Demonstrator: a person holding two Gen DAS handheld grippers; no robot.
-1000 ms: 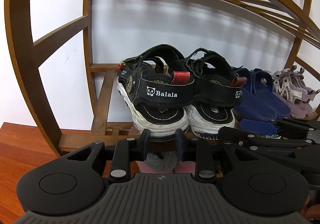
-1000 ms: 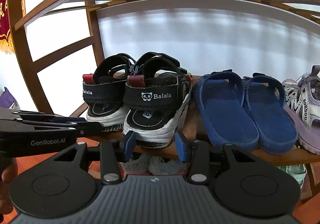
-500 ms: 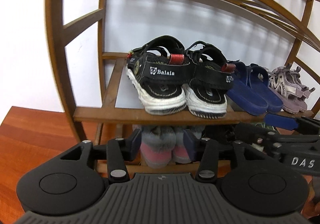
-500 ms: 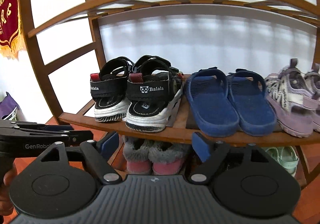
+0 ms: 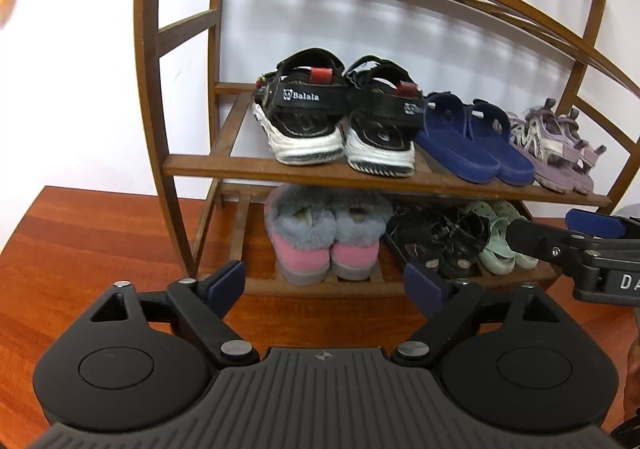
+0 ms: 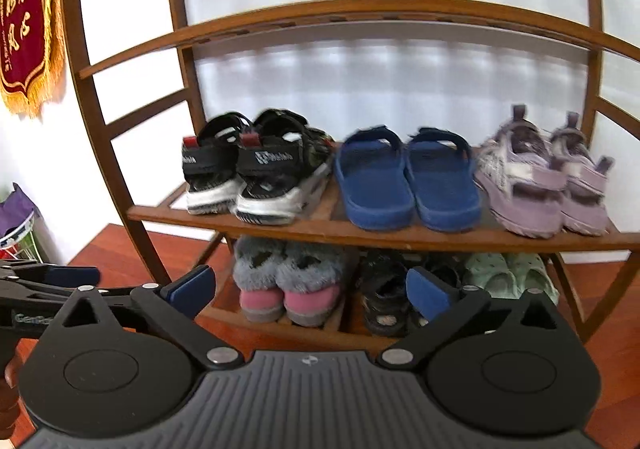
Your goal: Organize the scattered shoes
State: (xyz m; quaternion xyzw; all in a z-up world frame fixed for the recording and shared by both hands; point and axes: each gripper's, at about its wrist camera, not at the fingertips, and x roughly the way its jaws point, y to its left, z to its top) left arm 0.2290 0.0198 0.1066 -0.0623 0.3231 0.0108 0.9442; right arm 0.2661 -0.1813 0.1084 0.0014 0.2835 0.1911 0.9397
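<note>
Nearest the lens, the left claw (image 5: 324,283) is spreading its blue pads with nothing between them, hanging over bare red-brown floor (image 5: 80,249). The right claw (image 6: 312,289) is opening wide too, equally empty, just beside its partner.

Behind them, the wooden shoe rack (image 5: 280,169), and it looks tidy. On the lower shelf I count three pairs: pink slippers with grey fur (image 5: 324,245), black sandals (image 5: 436,245), mint-green clogs (image 5: 500,241). On the shelf above, three more pairs, heels out: black Balala sandals with white soles (image 5: 336,117) at the left end, navy slides (image 5: 472,145) in the middle, lilac sandals (image 5: 556,145) on the right. That makes six pairs, twelve shoes, every one side by side with its mate.

No loose shoe shows on the floor in either view, so the sorting looks done or very close. The upper shelves are bare. A red banner with gold fringe (image 6: 28,21) hangs on the far wall.
</note>
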